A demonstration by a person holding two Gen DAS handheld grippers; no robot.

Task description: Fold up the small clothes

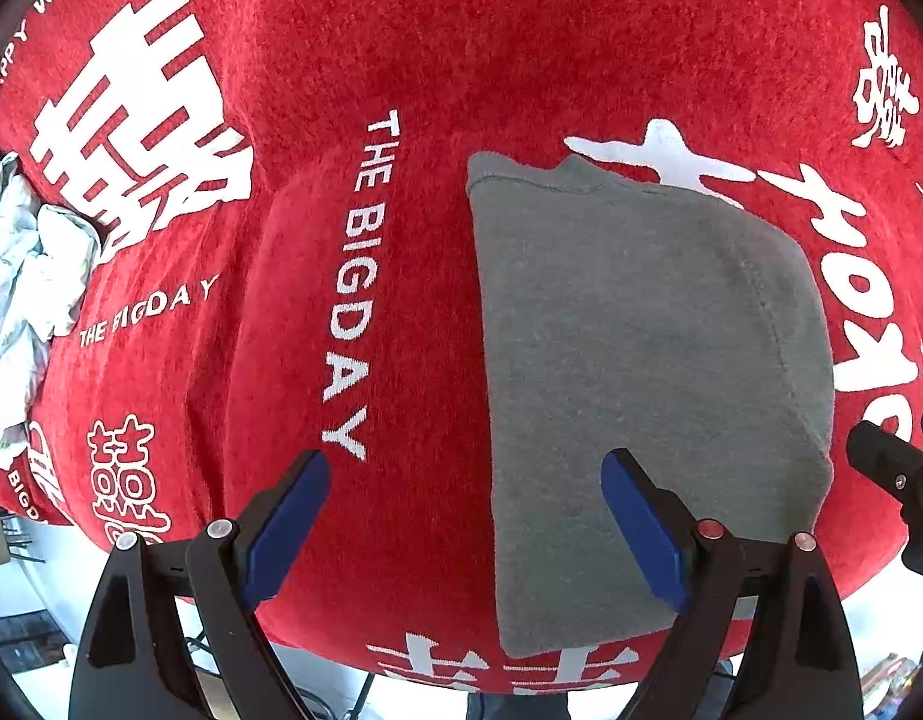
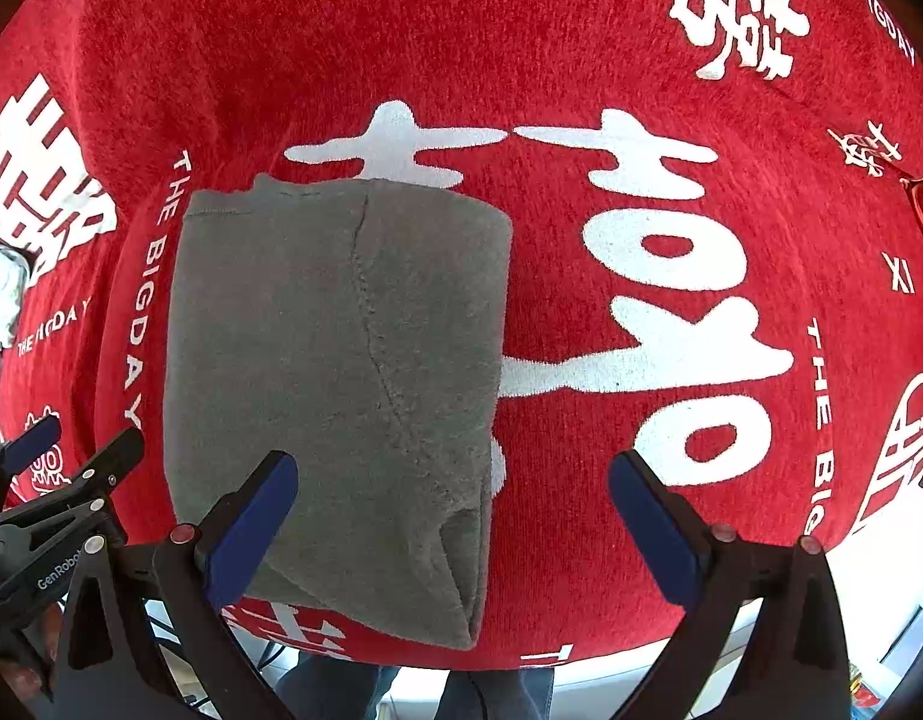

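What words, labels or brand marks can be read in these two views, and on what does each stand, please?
"THE BIGDAY": red cloth, white lettering, repeated.
"XI": the same cloth, right wrist view.
"GenRobot": left gripper body.
Lettering at the left view's top-left corner is cut off, seemingly "HAPPY WED...".
Large white Chinese characters: decorative, on the cloth.
Grey garment: no text.

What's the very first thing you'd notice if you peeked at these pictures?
The bright red cloth with big white characters and "THE BIG DAY" printed on it fills nearly everything. In the middle lies a folded gray garment, neat and flat. Both tools, the left tool and the right tool, hang open above it, and a crumpled white cloth sits at the far left edge.
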